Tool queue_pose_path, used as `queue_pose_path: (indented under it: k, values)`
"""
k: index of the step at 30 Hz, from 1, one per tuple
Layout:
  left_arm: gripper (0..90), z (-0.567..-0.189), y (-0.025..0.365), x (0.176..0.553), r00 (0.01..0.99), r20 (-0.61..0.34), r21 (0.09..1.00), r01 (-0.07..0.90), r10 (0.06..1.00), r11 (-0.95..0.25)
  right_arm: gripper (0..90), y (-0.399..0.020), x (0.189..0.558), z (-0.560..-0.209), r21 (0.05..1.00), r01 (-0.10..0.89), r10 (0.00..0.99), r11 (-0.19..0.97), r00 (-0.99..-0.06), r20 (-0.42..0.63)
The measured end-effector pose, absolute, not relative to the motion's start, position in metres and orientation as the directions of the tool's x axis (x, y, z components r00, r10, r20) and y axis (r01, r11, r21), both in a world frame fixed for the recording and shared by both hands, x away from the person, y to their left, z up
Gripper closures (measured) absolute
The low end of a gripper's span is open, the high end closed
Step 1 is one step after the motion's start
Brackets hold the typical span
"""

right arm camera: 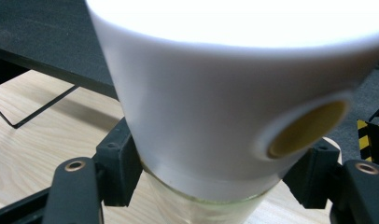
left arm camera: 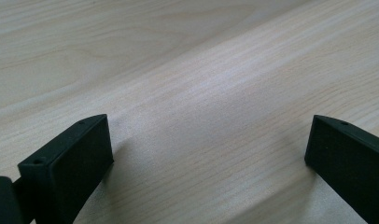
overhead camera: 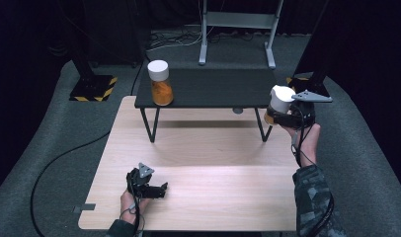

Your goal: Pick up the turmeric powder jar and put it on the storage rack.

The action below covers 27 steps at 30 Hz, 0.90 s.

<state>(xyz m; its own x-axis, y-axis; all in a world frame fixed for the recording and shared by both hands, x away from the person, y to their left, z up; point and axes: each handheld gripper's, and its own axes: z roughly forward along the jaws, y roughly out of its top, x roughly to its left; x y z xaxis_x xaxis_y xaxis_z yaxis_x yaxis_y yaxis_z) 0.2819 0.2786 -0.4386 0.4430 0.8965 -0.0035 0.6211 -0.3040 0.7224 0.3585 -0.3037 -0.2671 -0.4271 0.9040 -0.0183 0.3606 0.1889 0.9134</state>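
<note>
White-capped jar (overhead camera: pixel 160 83) holds orange powder; shelf (overhead camera: pixel 213 88) is black; worktop (overhead camera: pixel 198 192) pale wood-grain; floor plate (overhead camera: pixel 93 88) striped yellow-black.

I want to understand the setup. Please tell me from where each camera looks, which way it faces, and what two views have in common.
High view: above the person's side, looking forward and down on the wooden table; both forearms and the left claw show.
Left gripper view: rides on the left claw, facing the bare tabletop between its open jaws.
Right gripper view: rides on the right claw, facing the white-lidded jar it clamps.
Shared: high and right gripper views both show that jar and the black shelf.
</note>
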Motion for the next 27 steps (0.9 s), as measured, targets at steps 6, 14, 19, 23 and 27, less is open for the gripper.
queue_pose_path:
  k: [6,14,19,23,27]
  values:
    - [0.1,-0.439,0.279,0.282,0.443,-0.004,0.723,0.621,0.897,-0.304,29.4,-0.303,0.360,-0.261,0.914,0.357,0.904,0.194,-0.427,-0.025]
    - [0.1,-0.439,0.279,0.282,0.443,-0.003,0.723,0.621,0.897,-0.304,29.4,-0.305,0.364,-0.249,0.914,0.355,0.907,0.197,-0.421,-0.032]
    - [0.1,-0.439,0.279,0.282,0.443,-0.004,0.723,0.621,0.896,-0.304,29.3,-0.306,0.365,-0.242,0.916,0.347,0.907,0.200,-0.420,-0.039]
    - [0.1,-0.439,0.279,0.282,0.443,-0.003,0.723,0.621,0.897,-0.304,29.4,-0.305,0.368,-0.235,0.917,0.341,0.906,0.205,-0.421,-0.045]
    - [0.1,-0.439,0.279,0.282,0.443,-0.004,0.722,0.621,0.897,-0.304,29.3,-0.305,0.370,-0.232,0.919,0.340,0.905,0.202,-0.422,-0.043]
